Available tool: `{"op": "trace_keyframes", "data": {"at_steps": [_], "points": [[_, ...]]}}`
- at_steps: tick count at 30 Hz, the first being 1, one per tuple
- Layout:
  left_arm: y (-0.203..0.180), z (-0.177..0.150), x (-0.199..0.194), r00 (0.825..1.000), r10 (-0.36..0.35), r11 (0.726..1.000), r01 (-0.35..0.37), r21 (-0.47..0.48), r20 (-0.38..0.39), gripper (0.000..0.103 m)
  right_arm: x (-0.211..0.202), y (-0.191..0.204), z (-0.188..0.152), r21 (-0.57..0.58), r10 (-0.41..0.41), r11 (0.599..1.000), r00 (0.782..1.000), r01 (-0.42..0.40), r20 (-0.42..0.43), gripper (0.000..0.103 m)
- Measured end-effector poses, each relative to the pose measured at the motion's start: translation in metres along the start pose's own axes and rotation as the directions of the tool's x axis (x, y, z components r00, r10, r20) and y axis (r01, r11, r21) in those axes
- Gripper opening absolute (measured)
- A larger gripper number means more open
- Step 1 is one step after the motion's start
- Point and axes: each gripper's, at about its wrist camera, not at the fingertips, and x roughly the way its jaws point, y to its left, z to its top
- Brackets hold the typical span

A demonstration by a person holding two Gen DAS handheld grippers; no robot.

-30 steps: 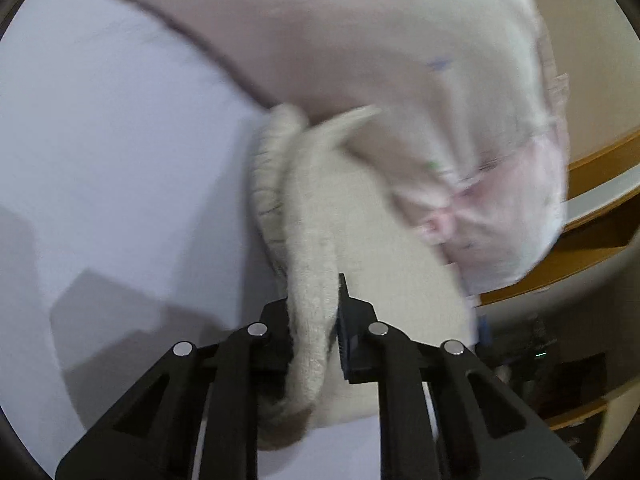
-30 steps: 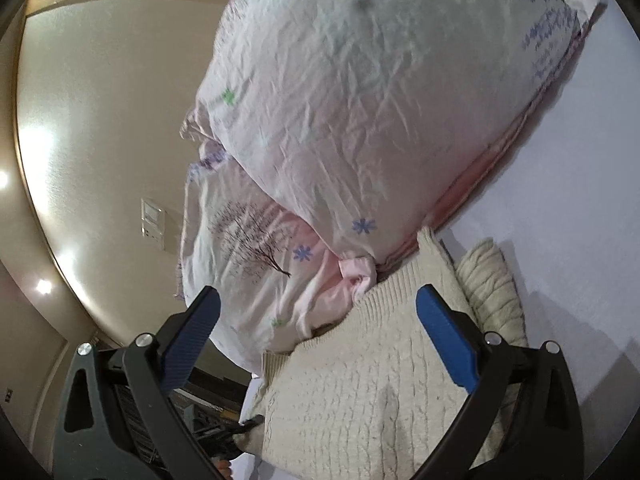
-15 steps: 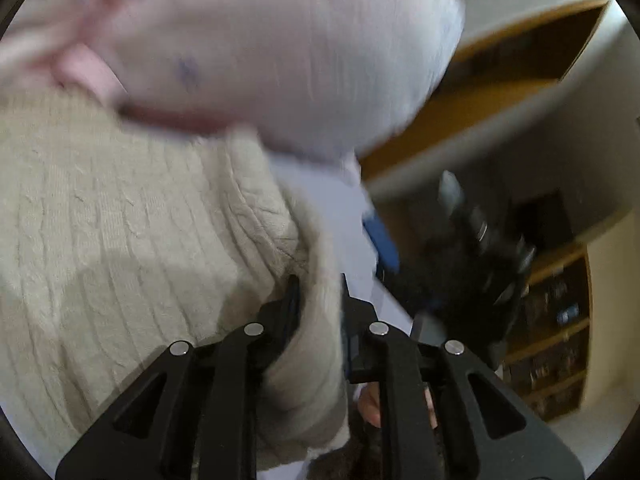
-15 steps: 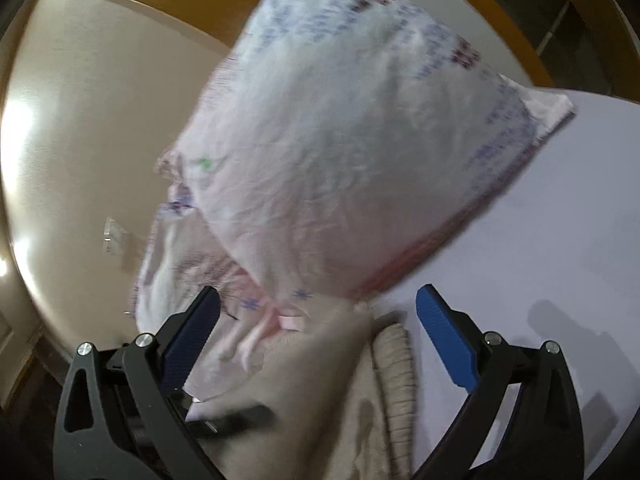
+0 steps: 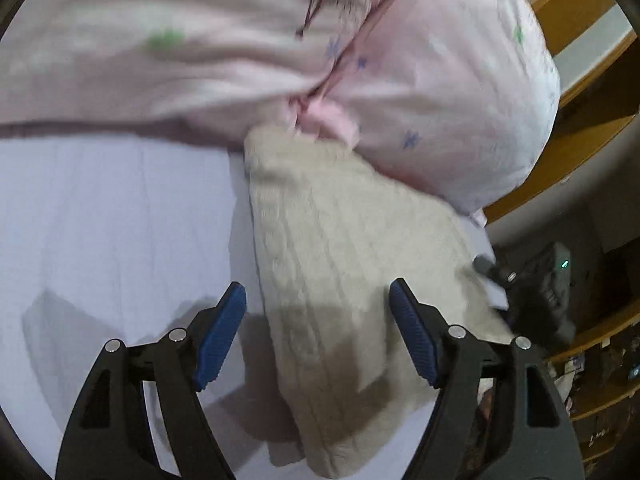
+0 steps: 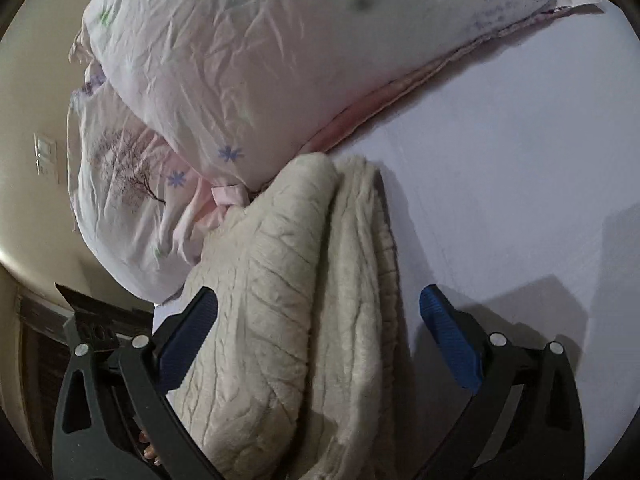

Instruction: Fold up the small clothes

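Your left gripper (image 5: 318,330) is spread wide, empty, with the cream knit sweater (image 5: 352,280) lying folded between and ahead of its blue pads. Your right gripper (image 6: 318,344) is equally wide over the same sweater (image 6: 288,300), pink pillows (image 6: 280,60) just beyond on the bed sheet (image 6: 500,200).

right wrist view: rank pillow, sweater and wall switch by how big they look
1. pillow
2. sweater, nearly as big, but it lies much closer to the camera, so that order is unsure
3. wall switch, by far the smallest
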Motion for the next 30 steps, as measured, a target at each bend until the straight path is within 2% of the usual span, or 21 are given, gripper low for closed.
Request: {"op": "trace_keyframes", "data": {"at_steps": [2, 3, 4, 6, 8, 9, 10, 11, 12, 14, 16, 18, 19, 20, 21, 22, 23, 24, 26, 28, 30], "points": [[-0.002, -0.003, 0.003, 1.0, 0.002, 1.0, -0.002, 0.02, 0.0, 0.075, 0.004, 0.001, -0.002, -0.009, 0.015, 1.0, 1.0, -0.015, -0.006, 0.096], [0.0, -0.005, 0.004, 1.0, 0.005, 1.0, -0.004, 0.03, -0.003, 0.076, 0.007, 0.002, -0.003, -0.017, 0.018, 1.0, 1.0, -0.019, -0.014, 0.088], [-0.003, -0.006, 0.008, 1.0, 0.003, 0.999, -0.003, 0.033, -0.009, 0.076, 0.01, 0.005, -0.005, -0.037, 0.007, 0.999, 1.0, -0.008, -0.018, 0.086], [-0.002, -0.009, 0.014, 1.0, -0.016, 1.0, 0.016, 0.015, -0.026, 0.076, 0.013, 0.013, -0.008, -0.074, -0.023, 0.997, 1.0, 0.022, -0.02, 0.057], [0.005, -0.012, 0.021, 0.998, -0.063, 0.998, 0.063, -0.023, -0.022, 0.074, 0.017, 0.013, -0.009, -0.059, 0.017, 0.998, 0.999, -0.019, -0.03, 0.045], [0.004, -0.012, 0.023, 0.998, -0.059, 0.998, 0.059, -0.002, -0.02, 0.067, 0.016, 0.012, -0.009, -0.052, 0.042, 0.998, 0.999, -0.044, -0.027, 0.042], [0.003, -0.013, 0.023, 0.998, -0.064, 0.998, 0.064, 0.015, -0.023, 0.062, 0.014, 0.013, -0.011, -0.053, 0.071, 0.996, 0.997, -0.072, -0.019, 0.041], [0.006, -0.012, 0.019, 0.997, -0.076, 0.997, 0.076, 0.017, -0.024, 0.05, 0.013, 0.015, -0.011, -0.054, 0.096, 0.994, 0.995, -0.096, -0.014, 0.039], [0.009, -0.01, 0.013, 0.994, -0.101, 0.995, 0.101, 0.016, -0.03, 0.043, 0.012, 0.018, -0.014, -0.057, 0.148, 0.987, 0.989, -0.148, -0.012, 0.038], [0.017, -0.007, -0.005, 0.989, -0.143, 0.989, 0.145, 0.034, -0.043, 0.039, 0.017, 0.031, -0.02, -0.068, 0.257, 0.963, 0.965, -0.26, -0.043, 0.037], [0.028, -0.011, -0.041, 0.994, -0.111, 0.989, 0.109, 0.103, 0.011, 0.039, 0.03, 0.05, -0.03, -0.102, 0.309, 0.942, 0.946, -0.319, -0.101, 0.036], [0.041, -0.014, -0.067, 0.997, -0.05, 0.988, 0.039, 0.151, 0.064, 0.043, 0.055, 0.076, -0.041, -0.161, 0.279, 0.939, 0.946, -0.305, -0.165, 0.039], [0.051, -0.015, -0.077, 0.996, 0.01, 0.986, -0.024, 0.162, 0.086, 0.045, 0.072, 0.088, -0.047, -0.203, 0.215, 0.946, 0.957, -0.254, -0.196, 0.041], [0.057, -0.016, -0.079, 0.994, 0.055, 0.985, -0.07, 0.157, 0.097, 0.049, 0.081, 0.095, -0.05, -0.242, 0.147, 0.95, 0.967, -0.197, -0.208, 0.048], [0.066, -0.018, -0.08, 0.987, 0.117, 0.98, -0.131, 0.146, 0.107, 0.052, 0.083, 0.097, -0.052, -0.268, 0.093, 0.952, 0.976, -0.145, -0.195, 0.058], [0.073, -0.022, -0.081, 0.983, 0.149, 0.978, -0.162, 0.13, 0.105, 0.052, 0.075, 0.096, -0.051, -0.268, 0.068, 0.957, 0.985, -0.11, -0.161, 0.061], [0.076, -0.024, -0.085, 0.982, 0.15, 0.98, -0.164, 0.117, 0.117, 0.054, 0.063, 0.094, -0.051, -0.253, 0.069, 0.962, 0.991, -0.097, -0.118, 0.062], [0.078, -0.03, -0.095, 0.977, 0.147, 0.98, -0.165, 0.108, 0.157, 0.054, 0.041, 0.092, -0.049, -0.236, 0.087, 0.967, 0.996, -0.093, -0.033, 0.064], [0.073, -0.04, -0.117, 0.959, 0.157, 0.974, -0.19, 0.122, 0.237, 0.056, 0.005, 0.093, -0.055, -0.239, 0.155, 0.962, 0.985, -0.134, 0.07, 0.065], [0.06, -0.053, -0.136, 0.945, 0.109, 0.973, -0.165, 0.161, 0.307, 0.061, -0.003, 0.101, -0.063, -0.258, 0.187, 0.951, 0.982, -0.171, 0.038, 0.064], [0.049, -0.06, -0.14, 0.943, 0.072, 0.969, -0.143, 0.203, 0.324, 0.063, 0.014, 0.116, -0.073, -0.28, 0.123, 0.952, 0.992, -0.127, -0.031, 0.057]]}}
